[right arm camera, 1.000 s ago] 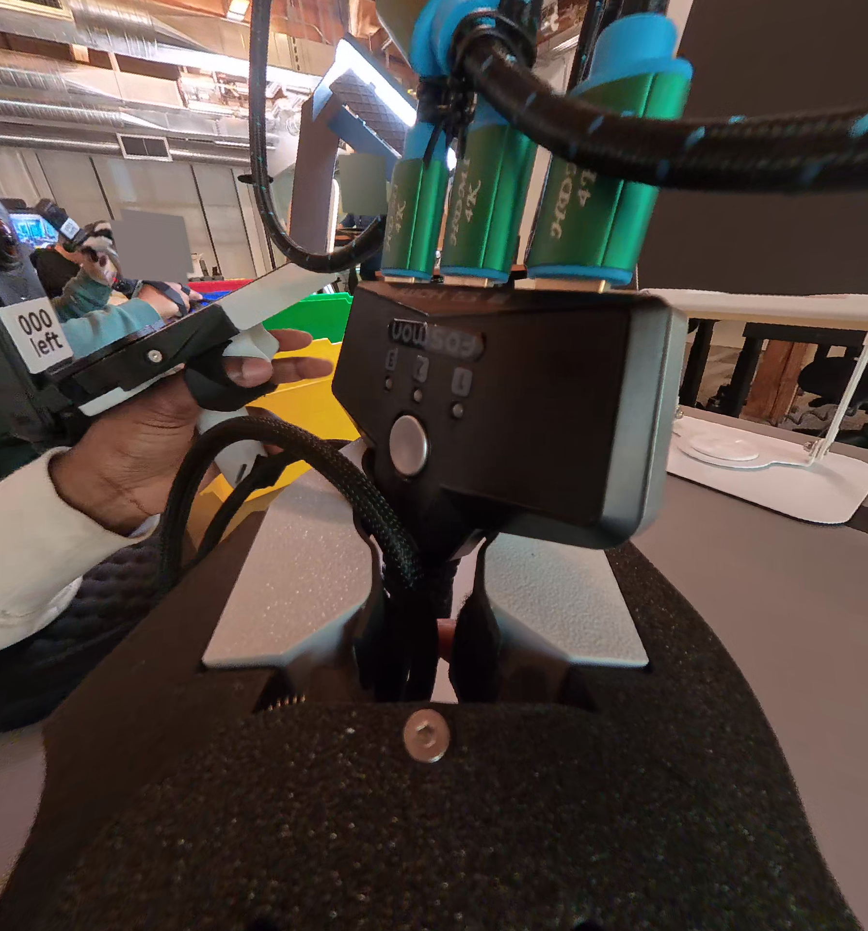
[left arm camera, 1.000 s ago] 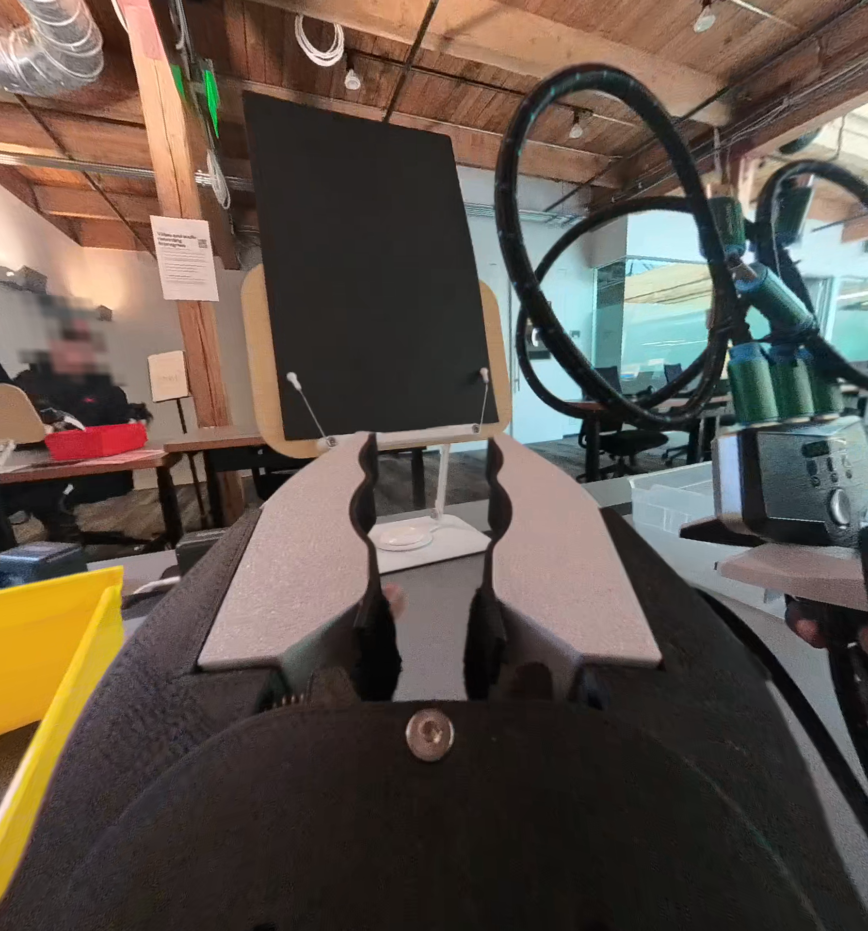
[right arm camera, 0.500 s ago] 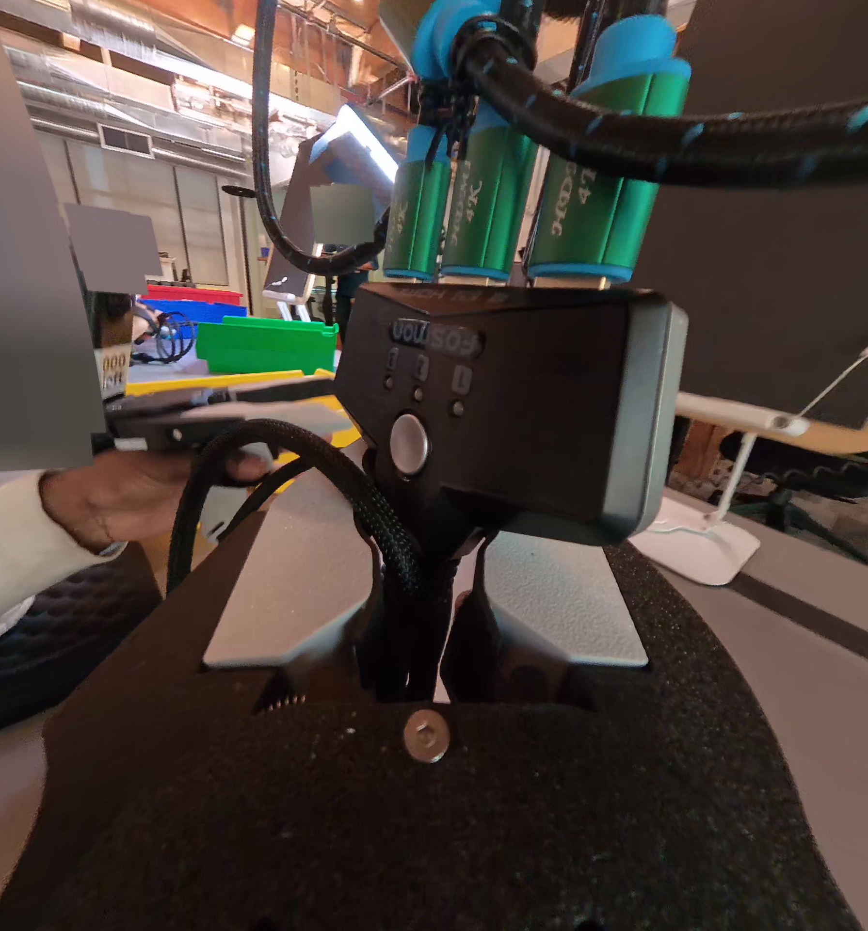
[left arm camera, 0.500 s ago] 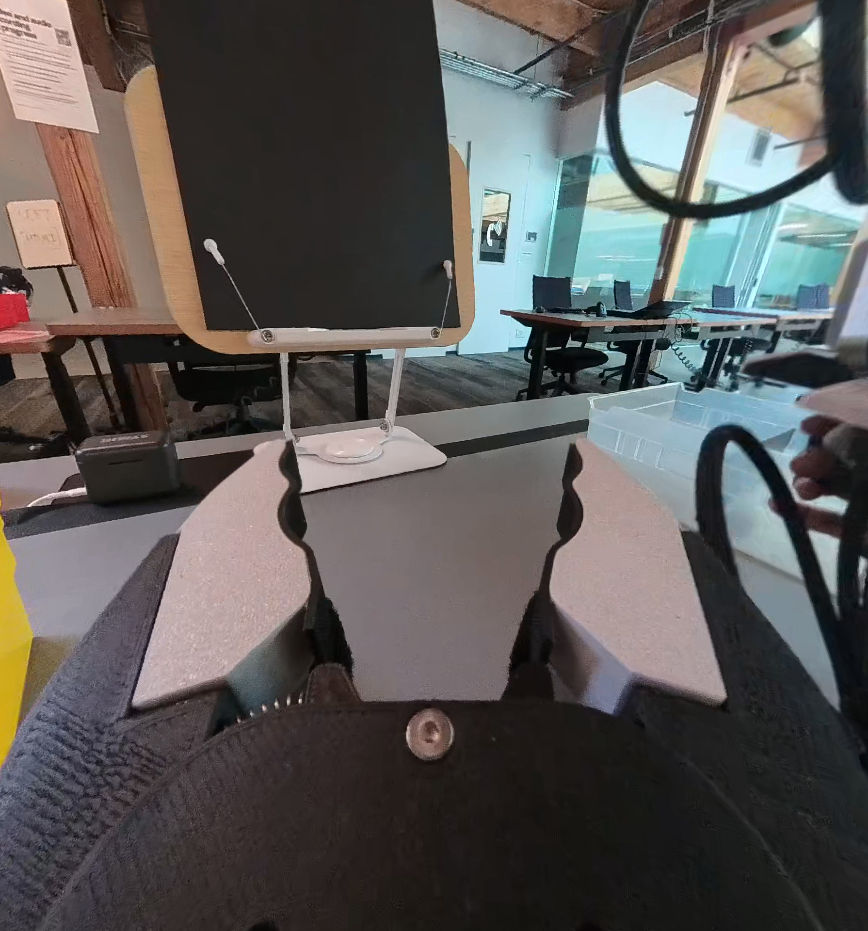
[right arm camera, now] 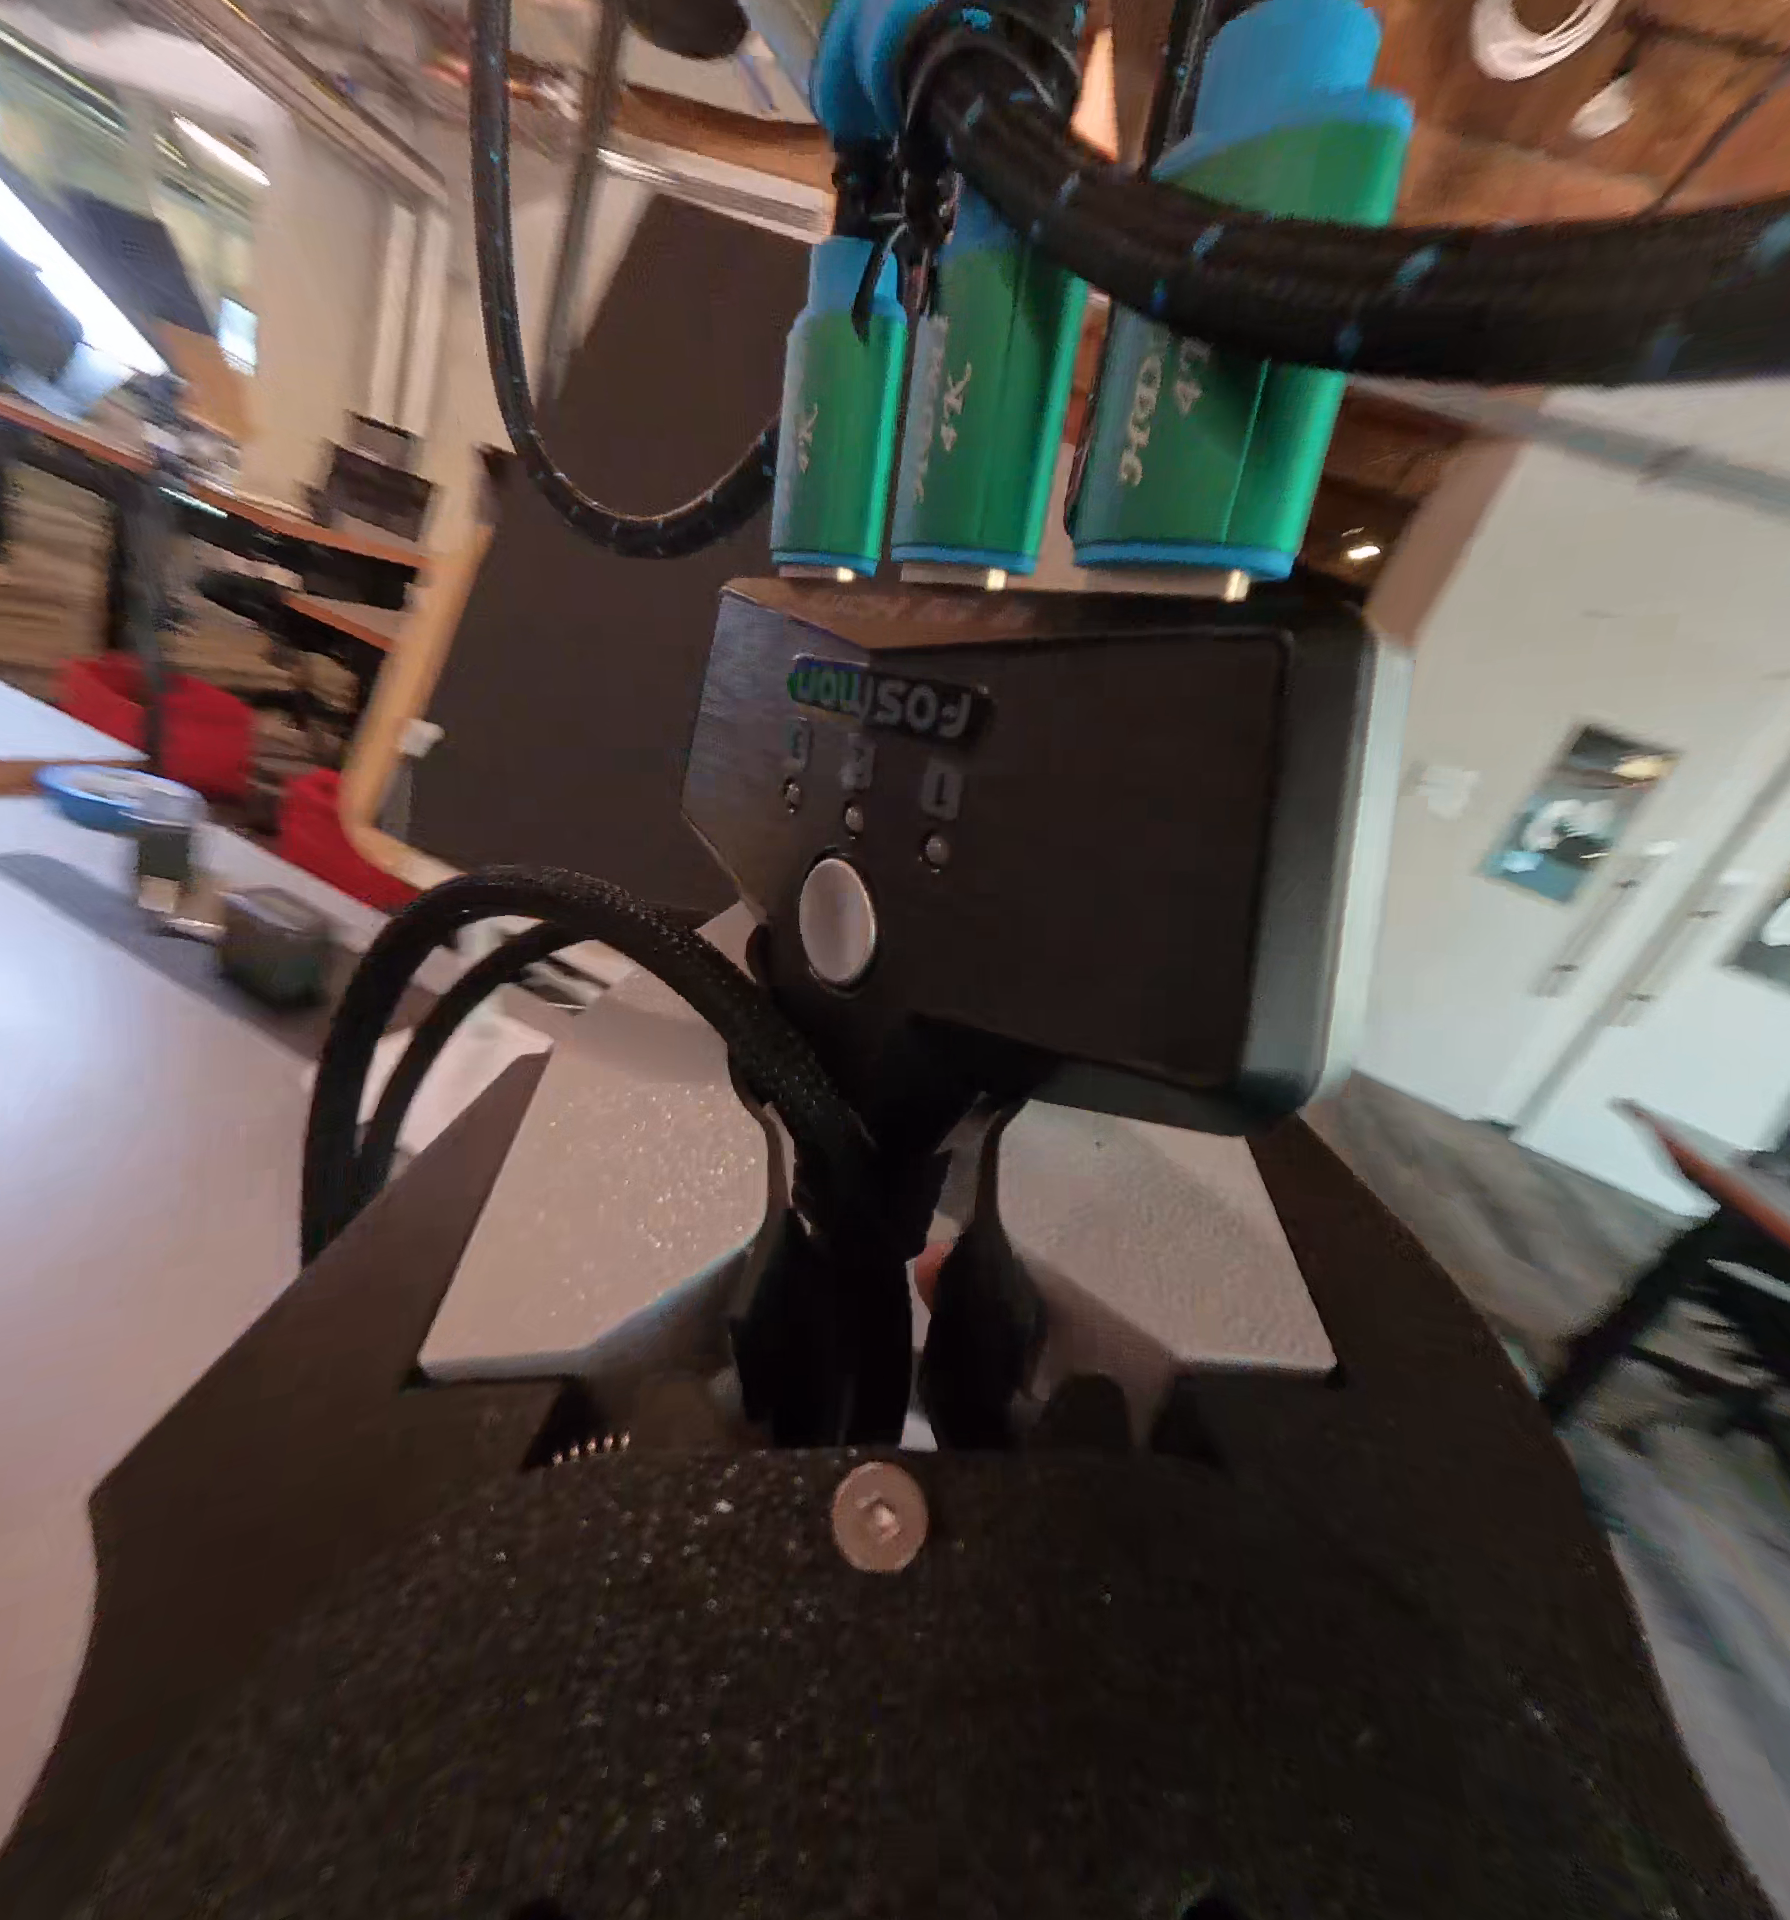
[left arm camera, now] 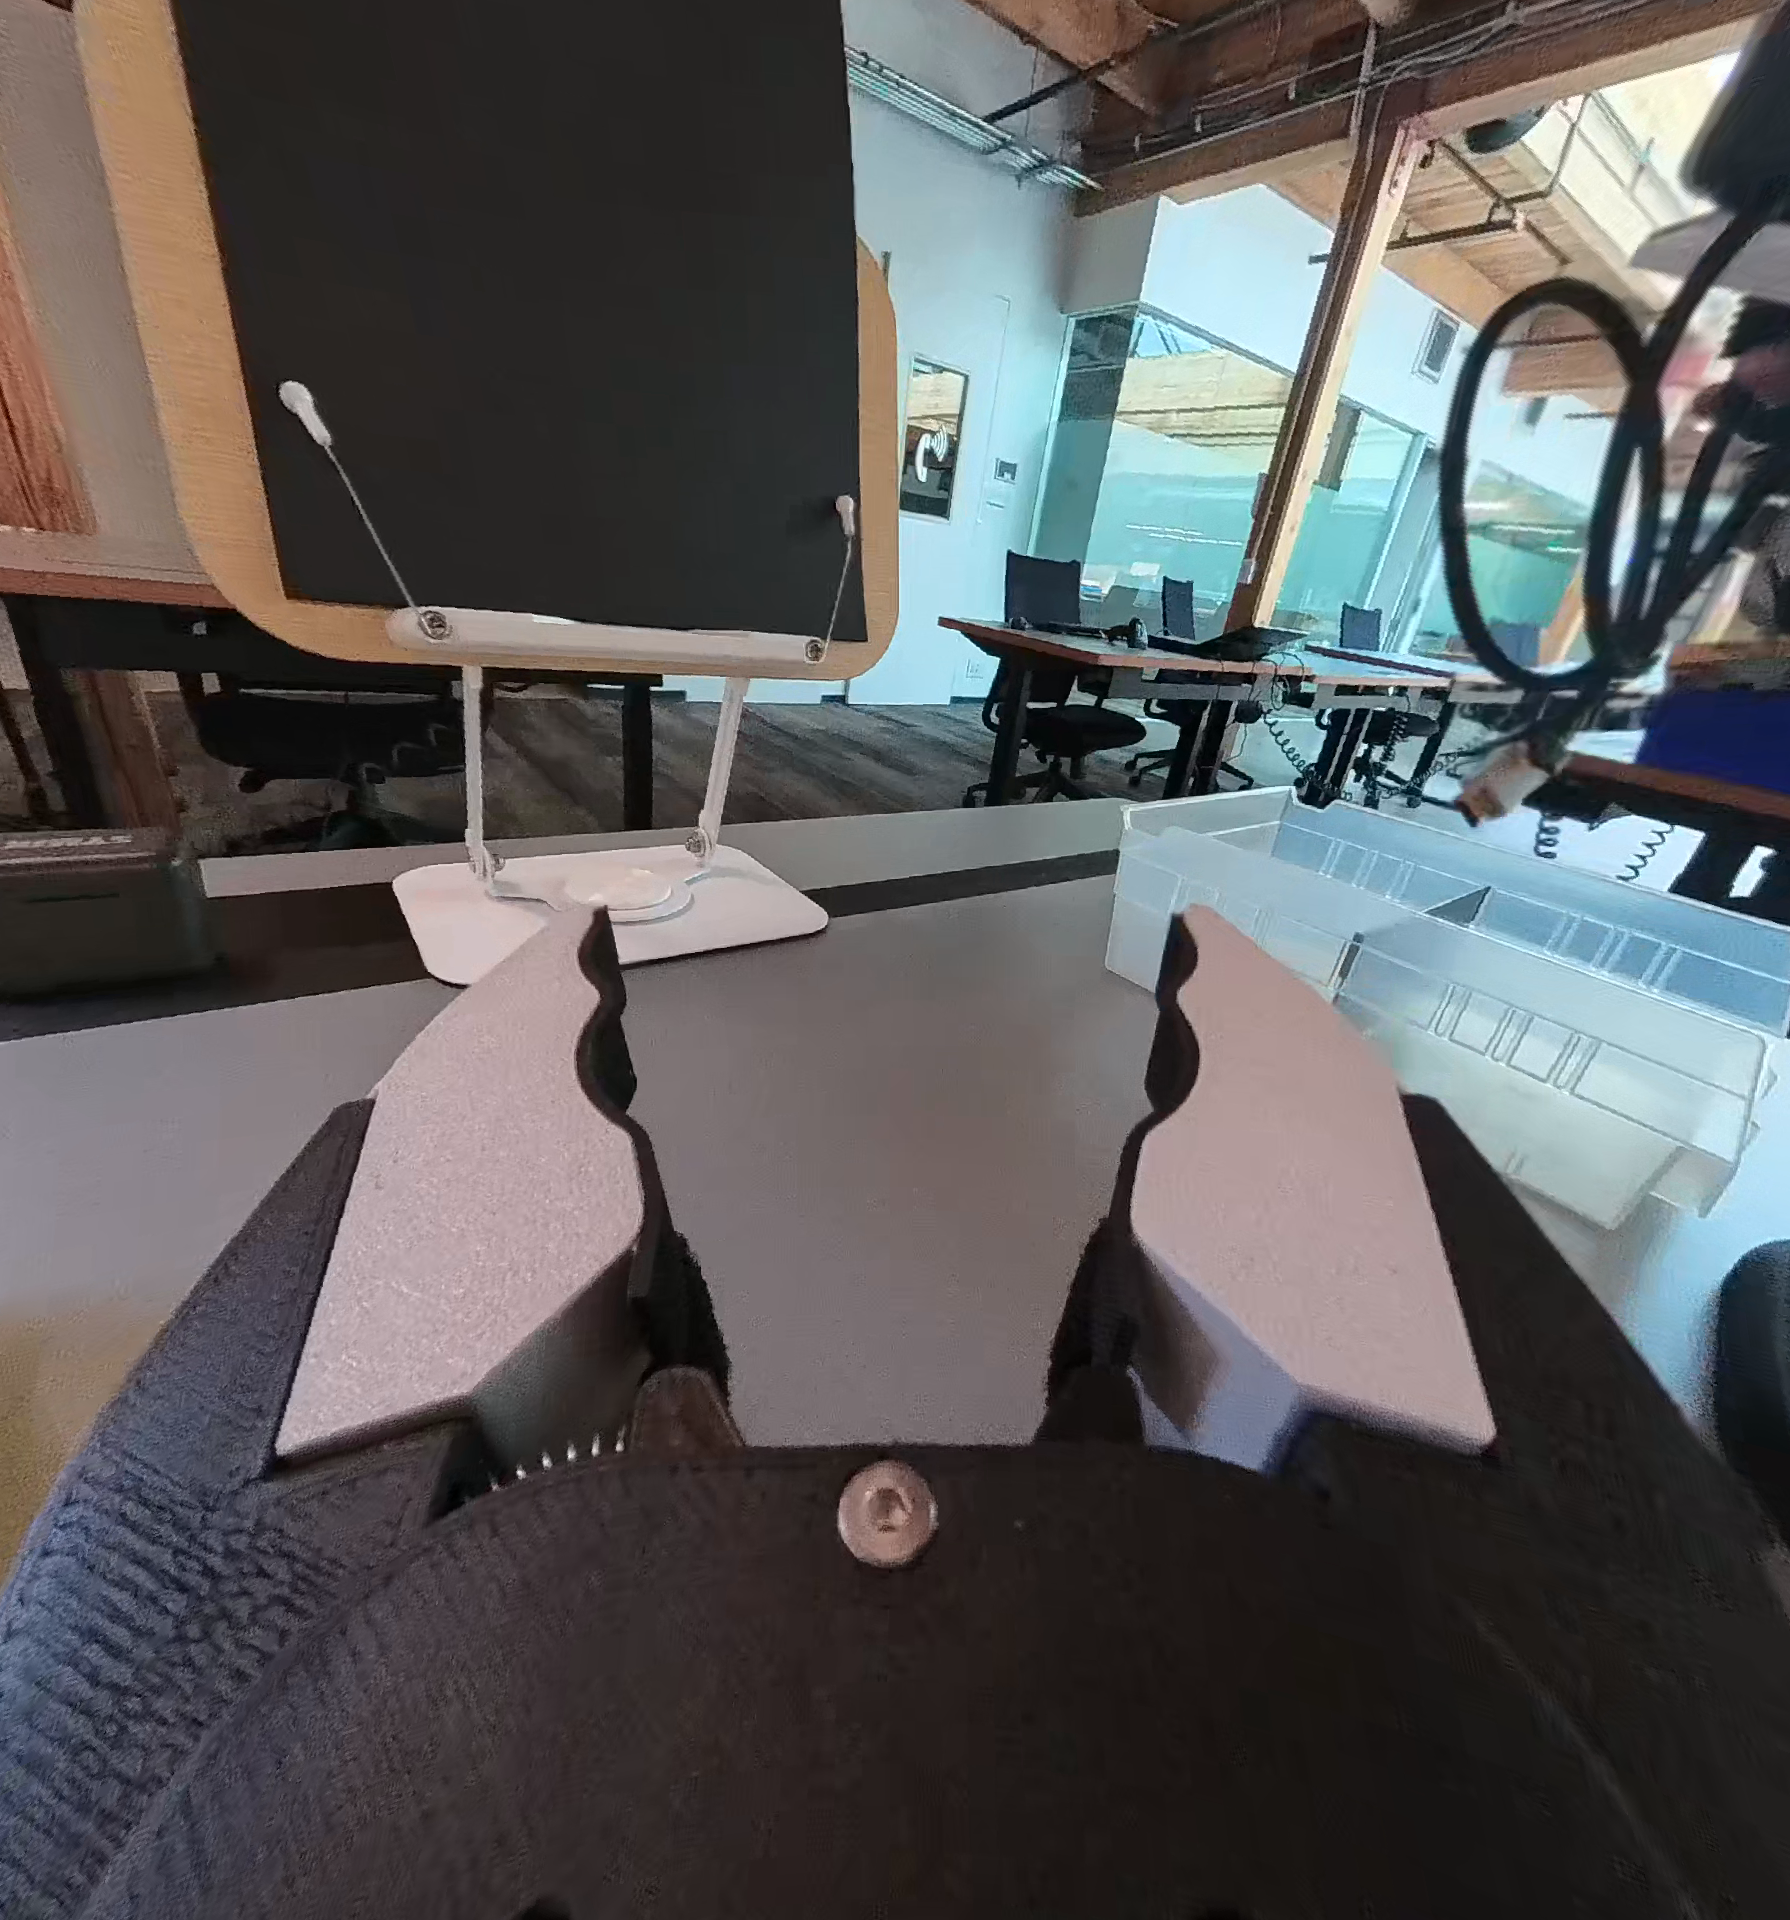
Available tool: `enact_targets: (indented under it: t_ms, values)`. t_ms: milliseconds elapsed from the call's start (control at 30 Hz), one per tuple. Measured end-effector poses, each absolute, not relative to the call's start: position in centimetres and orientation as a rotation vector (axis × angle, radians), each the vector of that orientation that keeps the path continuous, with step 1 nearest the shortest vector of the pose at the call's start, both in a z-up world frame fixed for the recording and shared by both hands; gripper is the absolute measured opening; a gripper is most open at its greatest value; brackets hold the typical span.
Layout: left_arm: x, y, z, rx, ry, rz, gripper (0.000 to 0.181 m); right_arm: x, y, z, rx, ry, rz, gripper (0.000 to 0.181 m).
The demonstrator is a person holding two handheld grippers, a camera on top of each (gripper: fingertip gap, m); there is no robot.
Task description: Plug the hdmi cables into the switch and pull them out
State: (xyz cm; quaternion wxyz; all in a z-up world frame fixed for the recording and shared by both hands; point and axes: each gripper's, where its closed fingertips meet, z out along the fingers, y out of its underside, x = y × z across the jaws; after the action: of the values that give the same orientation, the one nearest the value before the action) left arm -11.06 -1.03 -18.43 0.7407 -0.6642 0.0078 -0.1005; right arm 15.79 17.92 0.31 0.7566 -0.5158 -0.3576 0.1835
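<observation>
- Only the right wrist view shows the switch (right arm camera: 1057, 852) up close: a dark box held off the table, a round silver button on its face and three green plugs (right arm camera: 984, 416) seated side by side in its far edge.
- The right gripper (right arm camera: 875, 1174) has its jaws nearly together, pinched on the black braided cable (right arm camera: 766, 1049) at the switch's near edge; that lead loops out to the left.
- In the left wrist view the left gripper (left arm camera: 891, 956) has its jaws spread wide with nothing between them, above the dark table (left arm camera: 870, 1091).
- That view catches the task's gear only as a blurred mass at far right: cable loops (left arm camera: 1556, 478) hanging in the air and a loose connector (left arm camera: 1493, 790) dangling below them.
- Around: a black board on a white stand (left arm camera: 600, 914) far left of centre, a small dark box (left arm camera: 70, 904) at left, clear plastic bins (left arm camera: 1493, 997) at right.
- A thick braided cable (right arm camera: 1390, 281) crosses in front of the rightmost plug.
- The plugs' long axes run away from the right gripper, cable ends farthest; the switch's long side lies across, left to right.
</observation>
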Motion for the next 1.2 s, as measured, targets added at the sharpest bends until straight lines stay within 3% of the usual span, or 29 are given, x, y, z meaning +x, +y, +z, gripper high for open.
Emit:
enact_targets:
  t_ms: [233, 467, 800, 967, 1133, 1200]
  values:
    - [-9.7, -0.6, -19.8, -1.539, 0.094, -0.238, 0.095, 21.7, 26.7, -6.4, -1.133, -0.691, -0.084, 0.035]
    - [-9.4, -0.5, -20.4, -1.577, 0.132, -0.200, 0.095, 19.8, 29.4, -19.4, -1.446, -1.268, -0.124, 0.037]
    - [-9.3, -0.7, -19.9, -1.546, 0.116, -0.248, 0.094, 21.4, 30.5, -21.5, -1.779, -1.150, -0.096, 0.036]
    - [-9.2, -0.6, -20.0, -1.557, 0.114, -0.262, 0.093, 21.4, 30.7, -19.3, -1.792, -0.826, 0.253, 0.032]
    - [-9.2, -0.6, -20.0, -1.558, 0.134, -0.225, 0.093, 22.7, 30.8, -28.0, -1.977, -1.178, 0.050, 0.027]
    - [-9.1, -0.6, -20.2, -1.570, 0.144, -0.219, 0.093, 22.7, 30.8, -28.5, -1.982, -1.256, -0.085, 0.028]
